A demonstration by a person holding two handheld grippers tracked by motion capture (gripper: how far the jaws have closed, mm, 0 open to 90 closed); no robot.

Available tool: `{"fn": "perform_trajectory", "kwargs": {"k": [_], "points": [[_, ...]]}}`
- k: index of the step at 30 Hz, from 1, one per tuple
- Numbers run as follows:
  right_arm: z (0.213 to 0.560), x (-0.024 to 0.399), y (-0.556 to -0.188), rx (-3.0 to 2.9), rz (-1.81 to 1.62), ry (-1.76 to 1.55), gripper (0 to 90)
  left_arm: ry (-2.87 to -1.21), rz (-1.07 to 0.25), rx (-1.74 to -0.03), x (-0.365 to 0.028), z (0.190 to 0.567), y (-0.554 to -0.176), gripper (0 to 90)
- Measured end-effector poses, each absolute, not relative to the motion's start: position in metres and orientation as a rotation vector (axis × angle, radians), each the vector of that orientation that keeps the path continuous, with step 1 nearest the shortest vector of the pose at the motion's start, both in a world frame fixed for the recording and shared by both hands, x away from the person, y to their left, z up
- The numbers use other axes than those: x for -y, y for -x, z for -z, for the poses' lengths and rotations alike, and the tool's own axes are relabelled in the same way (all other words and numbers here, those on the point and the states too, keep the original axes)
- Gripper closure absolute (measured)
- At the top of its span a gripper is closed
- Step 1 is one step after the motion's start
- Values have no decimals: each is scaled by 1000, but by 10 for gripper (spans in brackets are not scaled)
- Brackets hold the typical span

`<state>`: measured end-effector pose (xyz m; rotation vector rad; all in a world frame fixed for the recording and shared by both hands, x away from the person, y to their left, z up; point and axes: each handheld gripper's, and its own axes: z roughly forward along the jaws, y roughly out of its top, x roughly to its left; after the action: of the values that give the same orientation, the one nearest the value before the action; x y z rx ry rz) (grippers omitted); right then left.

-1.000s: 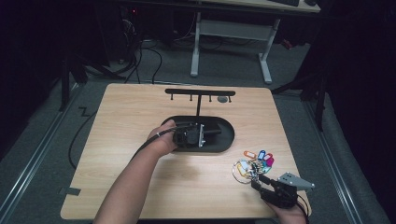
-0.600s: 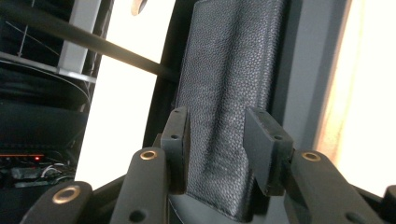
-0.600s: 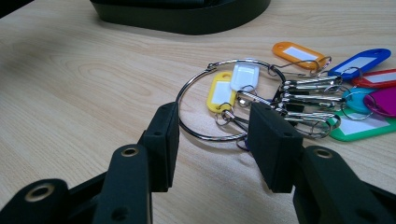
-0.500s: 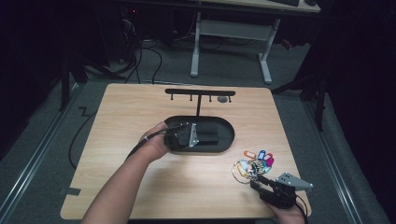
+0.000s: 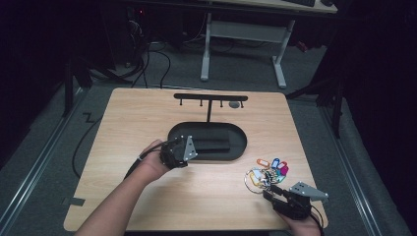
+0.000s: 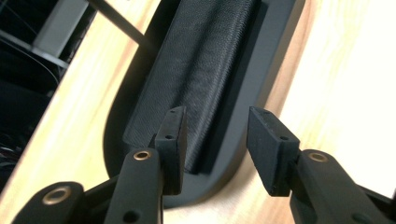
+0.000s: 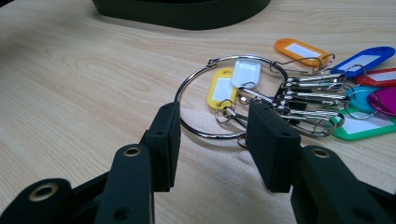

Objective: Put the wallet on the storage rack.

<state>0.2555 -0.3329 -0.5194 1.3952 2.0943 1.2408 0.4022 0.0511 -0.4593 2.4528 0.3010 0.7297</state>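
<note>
Key ring (image 7: 229, 98) lay centre-right of frame, just ahead of right gripper (image 7: 212, 140), jaws open and empty; left gripper (image 6: 212, 140), just opened wider, empty, was farther off at tray (image 6: 261, 56)

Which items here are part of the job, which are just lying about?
In play: key ring with tags, right claw at it, black oval tray, hook stand, left claw.
Lying about: cable on the floor, white desk frame.
</note>
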Motion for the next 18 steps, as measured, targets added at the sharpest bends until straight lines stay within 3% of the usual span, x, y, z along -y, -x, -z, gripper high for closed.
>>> {"fn": "perform_trajectory", "kwargs": {"k": [3,18], "points": [[519,333,-255,-2096,-1240,-1394,564,-2428,-670,-444,-62,461,-400,590],[519,332,-255,-2111,-1240,-1383,579,-2291,-515,-630,-114,480,-360,551]]}}
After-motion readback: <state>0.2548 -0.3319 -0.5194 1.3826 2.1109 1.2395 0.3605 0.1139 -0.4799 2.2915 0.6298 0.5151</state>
